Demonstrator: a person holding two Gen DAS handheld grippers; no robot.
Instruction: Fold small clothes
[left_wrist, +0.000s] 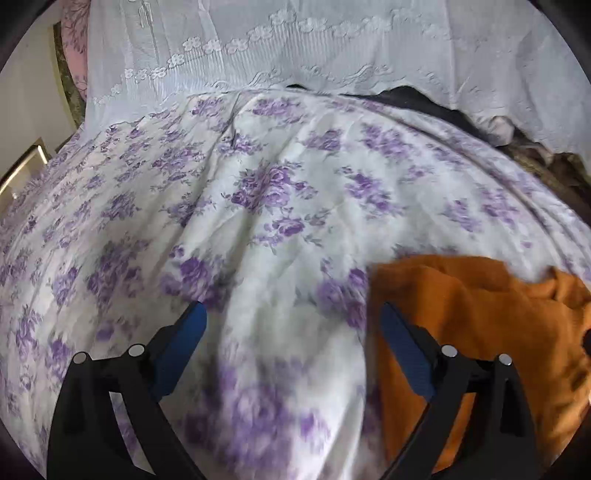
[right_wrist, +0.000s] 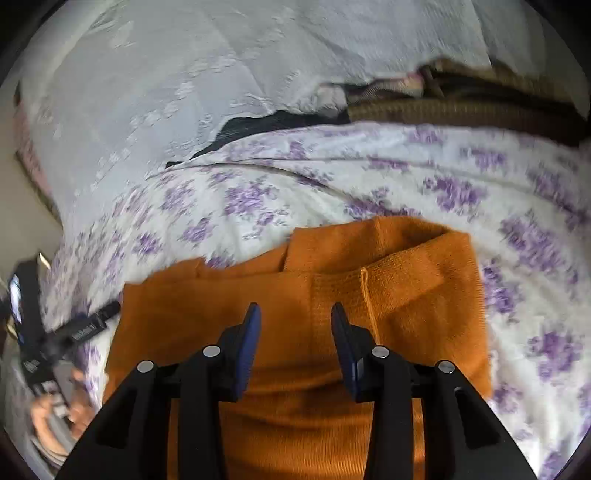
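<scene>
The right tool (right_wrist: 295, 314) hangs part open over the orange garment (right_wrist: 369, 295), gripping nothing. The garment lies on the bed (right_wrist: 258, 195), already doubled over itself, likely needing another fold. The left tool (left_wrist: 293, 314), wide open and empty, sits beside its edge.

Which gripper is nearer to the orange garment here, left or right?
Right. The right gripper hangs directly over the orange garment, jaws open, nothing between them. The left gripper sits over the floral sheet, beside the garment's edge.
</scene>
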